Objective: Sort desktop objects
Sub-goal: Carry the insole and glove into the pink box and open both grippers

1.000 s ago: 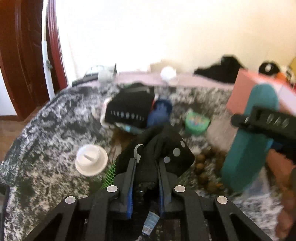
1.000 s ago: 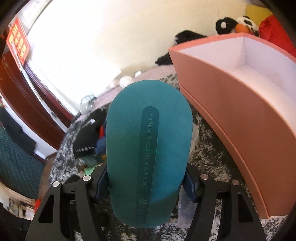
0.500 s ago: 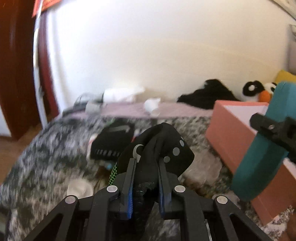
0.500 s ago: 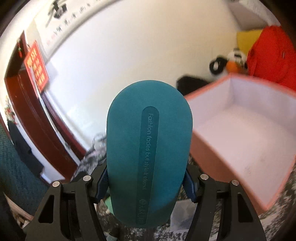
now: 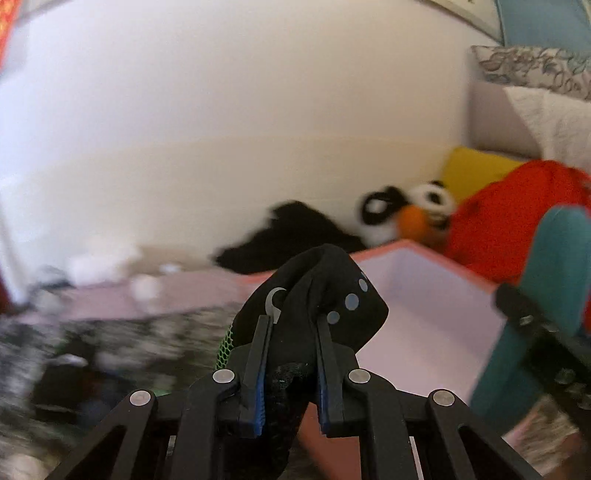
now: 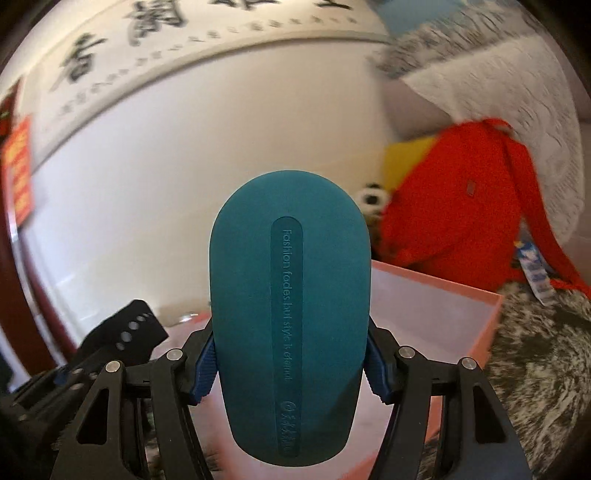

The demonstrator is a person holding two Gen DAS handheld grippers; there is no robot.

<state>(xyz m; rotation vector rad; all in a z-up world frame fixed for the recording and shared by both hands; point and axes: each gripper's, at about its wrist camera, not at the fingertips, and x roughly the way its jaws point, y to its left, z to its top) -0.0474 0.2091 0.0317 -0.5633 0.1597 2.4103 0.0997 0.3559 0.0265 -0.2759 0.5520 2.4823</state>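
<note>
Grippers clamped: left gripper [image 5: 291,328] on black dotted cloth [image 5: 314,291], right gripper [image 6: 290,363] on teal oval case [image 6: 290,314]. Centre both above pink open box [image 5: 424,317], frame centre-right, before releasing.

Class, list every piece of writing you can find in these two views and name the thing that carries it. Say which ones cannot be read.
"Fashion fades but style is eternal": embossed along the teal case held in the right gripper.
Round logo and characters at the case's lower end: too small to read.
Calligraphy scroll on the wall: large brush characters, blurred, not readable.
Red wall sign with yellow characters: blurred.
Blue and white tag: blurred.
</note>
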